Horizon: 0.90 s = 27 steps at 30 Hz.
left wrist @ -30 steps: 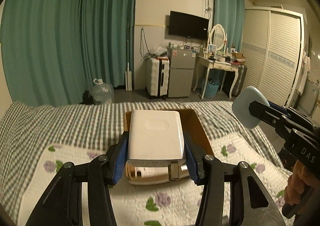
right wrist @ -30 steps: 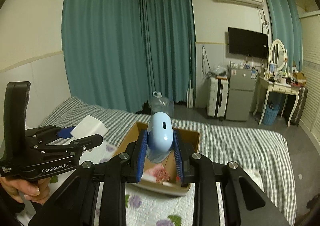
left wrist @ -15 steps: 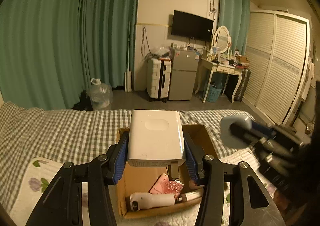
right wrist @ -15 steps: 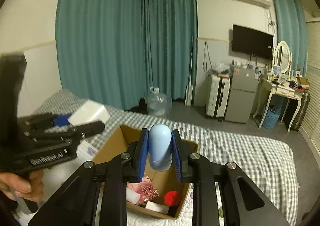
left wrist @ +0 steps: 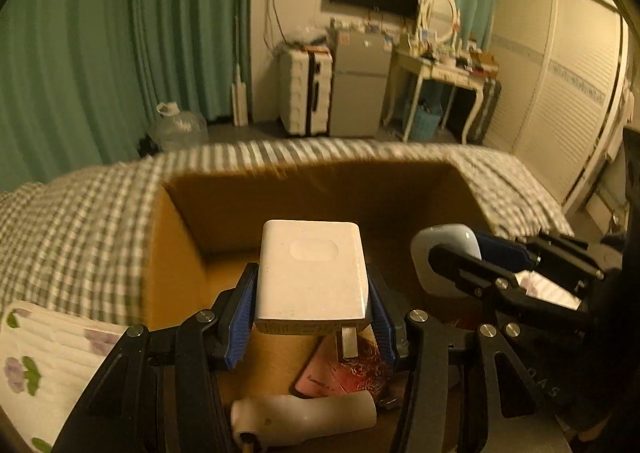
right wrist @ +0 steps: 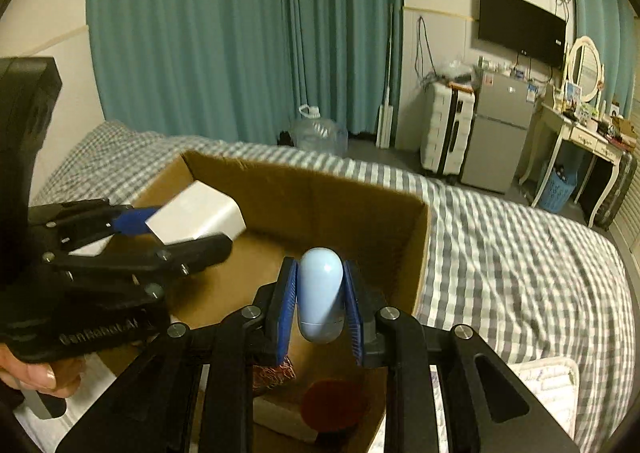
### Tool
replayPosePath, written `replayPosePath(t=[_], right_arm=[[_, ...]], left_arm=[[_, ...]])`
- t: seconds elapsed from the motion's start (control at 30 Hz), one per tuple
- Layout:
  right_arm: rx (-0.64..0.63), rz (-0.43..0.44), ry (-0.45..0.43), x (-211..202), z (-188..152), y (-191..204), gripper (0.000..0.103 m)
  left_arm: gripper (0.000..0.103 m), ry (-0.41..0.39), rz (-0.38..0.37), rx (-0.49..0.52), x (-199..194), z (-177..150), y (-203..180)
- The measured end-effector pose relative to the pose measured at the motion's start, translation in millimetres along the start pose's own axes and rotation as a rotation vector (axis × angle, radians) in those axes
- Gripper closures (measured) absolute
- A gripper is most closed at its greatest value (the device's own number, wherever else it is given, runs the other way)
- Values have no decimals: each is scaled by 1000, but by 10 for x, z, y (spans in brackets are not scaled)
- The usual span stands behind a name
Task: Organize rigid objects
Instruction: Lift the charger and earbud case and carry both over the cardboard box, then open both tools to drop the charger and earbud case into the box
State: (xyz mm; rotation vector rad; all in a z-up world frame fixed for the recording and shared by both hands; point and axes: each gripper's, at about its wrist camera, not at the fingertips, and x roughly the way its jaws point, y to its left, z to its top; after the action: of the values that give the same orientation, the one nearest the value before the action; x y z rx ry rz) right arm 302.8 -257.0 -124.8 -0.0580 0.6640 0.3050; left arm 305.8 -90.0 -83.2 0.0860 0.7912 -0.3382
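My left gripper (left wrist: 312,293) is shut on a white power adapter (left wrist: 312,273) and holds it over the open cardboard box (left wrist: 176,237) on the bed. My right gripper (right wrist: 320,293) is shut on a pale blue oval device (right wrist: 321,293), also over the box (right wrist: 416,253). Each gripper shows in the other's view: the right one with the blue device (left wrist: 444,253) at the right, the left one with the adapter (right wrist: 196,217) at the left. Inside the box lie a white handheld device (left wrist: 304,419), a pink patterned card (left wrist: 344,369) and a red round object (right wrist: 334,405).
The box sits on a grey checked bedspread (right wrist: 520,253) with a floral quilt (left wrist: 36,365) near me. Beyond the bed are teal curtains (right wrist: 240,33), a water jug (right wrist: 316,133), a white suitcase (left wrist: 304,93), a small fridge (right wrist: 496,133) and a dressing table (left wrist: 440,73).
Both grippers have moved forward and down over the box, each still holding its object. The box now fills the lower middle of both views and its contents show.
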Motion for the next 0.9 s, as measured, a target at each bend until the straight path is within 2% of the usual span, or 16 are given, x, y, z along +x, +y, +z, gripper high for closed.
replayPosePath(t=[0.3, 0.5, 0.57, 0.63, 0.67, 0.73, 0.9], right_arm=[[-28, -17, 51, 167, -132, -17, 81], [-19, -36, 60, 91, -111, -28, 80], [-16, -44, 54, 36, -106, -34, 76], [-5, -46, 34, -71, -82, -56, 58], [1, -48, 21, -131, -62, -64, 54], [12, -51, -5, -266, -11, -68, 52], [11, -64, -41, -571, 88, -39, 50]], left_arm=[[51, 76, -22, -24, 145, 5, 7], [49, 80, -24, -26, 64, -23, 9], [49, 87, -23, -32, 1, -28, 17], [49, 94, -43, -62, -73, -18, 52], [49, 96, -53, -75, -115, -7, 68], [48, 88, -54, -88, -202, 29, 86], [44, -14, -24, -54, -610, 174, 22]])
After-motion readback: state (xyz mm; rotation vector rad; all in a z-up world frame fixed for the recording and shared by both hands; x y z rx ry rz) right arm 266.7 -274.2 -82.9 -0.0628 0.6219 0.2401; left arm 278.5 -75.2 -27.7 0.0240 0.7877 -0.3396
